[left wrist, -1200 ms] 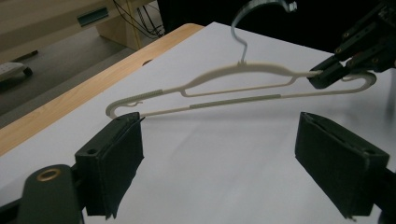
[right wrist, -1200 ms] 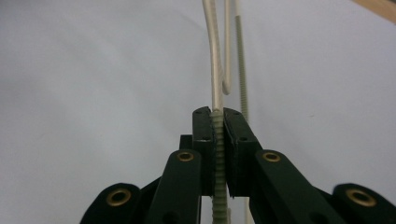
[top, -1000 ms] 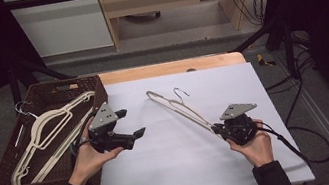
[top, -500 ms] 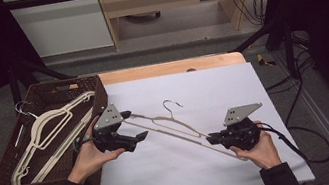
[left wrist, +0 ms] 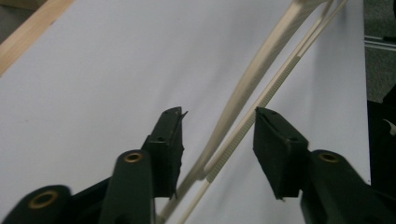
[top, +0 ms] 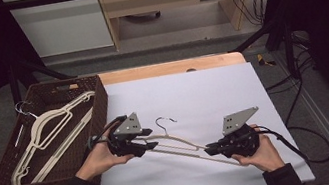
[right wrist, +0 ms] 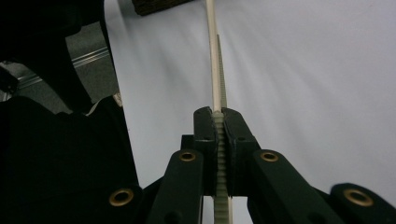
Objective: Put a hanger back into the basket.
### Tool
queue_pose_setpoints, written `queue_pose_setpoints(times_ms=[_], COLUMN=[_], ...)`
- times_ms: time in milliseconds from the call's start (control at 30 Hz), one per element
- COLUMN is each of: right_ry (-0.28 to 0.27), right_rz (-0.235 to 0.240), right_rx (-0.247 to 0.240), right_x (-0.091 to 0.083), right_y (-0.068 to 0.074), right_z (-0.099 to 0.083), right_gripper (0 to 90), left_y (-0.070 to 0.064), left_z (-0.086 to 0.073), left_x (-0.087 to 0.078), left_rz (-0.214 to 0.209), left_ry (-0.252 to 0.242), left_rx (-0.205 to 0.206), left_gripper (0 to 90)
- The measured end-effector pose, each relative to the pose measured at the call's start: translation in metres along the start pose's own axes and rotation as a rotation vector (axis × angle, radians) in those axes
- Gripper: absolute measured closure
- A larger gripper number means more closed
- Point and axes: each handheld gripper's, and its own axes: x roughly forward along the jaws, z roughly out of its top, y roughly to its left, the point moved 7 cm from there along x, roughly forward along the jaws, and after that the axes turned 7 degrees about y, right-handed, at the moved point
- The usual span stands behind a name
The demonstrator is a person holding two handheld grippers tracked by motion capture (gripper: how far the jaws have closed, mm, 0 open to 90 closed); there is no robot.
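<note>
A cream plastic hanger (top: 186, 143) with a metal hook (top: 164, 120) lies low over the white table sheet (top: 203, 91), between my two grippers. My right gripper (top: 211, 150) is shut on the hanger's ribbed bottom bar; in the right gripper view the bar (right wrist: 217, 93) runs straight out of the closed gripper (right wrist: 217, 114). My left gripper (top: 149, 139) is open at the hanger's other end. In the left gripper view the hanger's two bars (left wrist: 243, 102) pass between the spread fingers of that gripper (left wrist: 219, 114) without being clamped.
A dark wicker basket (top: 98, 115) stands at the table's left edge and holds more cream hangers (top: 51, 126). A wooden strip (top: 168, 68) runs along the far side of the sheet. A black cable (top: 309, 149) trails from the right gripper.
The right gripper has swung the hanger leftward and down, so its far end now sits between the left gripper's open jaws. The left gripper has barely moved.
</note>
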Motion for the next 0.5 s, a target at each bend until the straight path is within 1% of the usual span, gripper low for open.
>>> queue_pose_setpoints(times_ms=[33,67,100,133,167,267,300,333,367,400,433,467,500], right_ry=[0.002,0.002,0.004,0.005,0.008,0.006,-0.002,-0.014,-0.02,-0.025,-0.027,-0.033,-0.044], right_rz=[0.005,0.011,0.011,0.012,0.017,0.015,0.005,-0.003,-0.005,-0.012,-0.028,-0.058,-0.074], right_rx=[-0.006,-0.01,-0.013,-0.014,-0.016,-0.02,-0.021,-0.025,-0.023,-0.022,-0.018,-0.013,-0.011], right_x=[0.0,0.0,0.0,0.0,0.0,-0.001,-0.001,-0.002,-0.004,-0.005,-0.006,-0.007,-0.008], right_y=[0.001,0.001,0.001,0.001,0.001,0.0,0.0,-0.002,-0.003,-0.003,-0.004,-0.007,-0.009], right_z=[0.0,0.0,0.0,0.0,-0.001,-0.001,0.0,0.0,0.001,0.001,0.001,0.001,0.002], right_gripper=[86.1,86.1,86.0,86.0,86.0,85.7,85.2,84.5,83.1,81.4,79.8,77.5,75.9], left_y=[-0.001,-0.003,-0.003,-0.004,-0.005,-0.009,-0.01,-0.012,-0.014,-0.016,-0.018,-0.02,-0.025], left_z=[0.0,0.0,-0.001,-0.001,-0.002,-0.002,-0.001,-0.001,-0.001,0.001,0.001,0.002,0.003], left_x=[0.002,0.003,0.003,0.003,0.002,-0.001,-0.002,-0.003,-0.004,-0.006,-0.008,-0.009,-0.01], left_rz=[-0.006,-0.011,-0.005,-0.005,-0.015,-0.008,-0.004,-0.011,-0.027,-0.039,-0.034,-0.032,-0.033], left_ry=[0.009,0.011,0.029,0.032,0.037,0.046,0.046,0.045,0.047,0.034,0.029,0.038,0.046], left_rx=[0.015,0.017,0.042,0.042,0.055,0.074,0.081,0.07,0.047,0.029,0.051,0.06,0.063], left_gripper=[60.1,64.9,68.4,73.6,74.9,77.5,79.0,80.4,80.8,81.0,81.6,82.3,82.9])
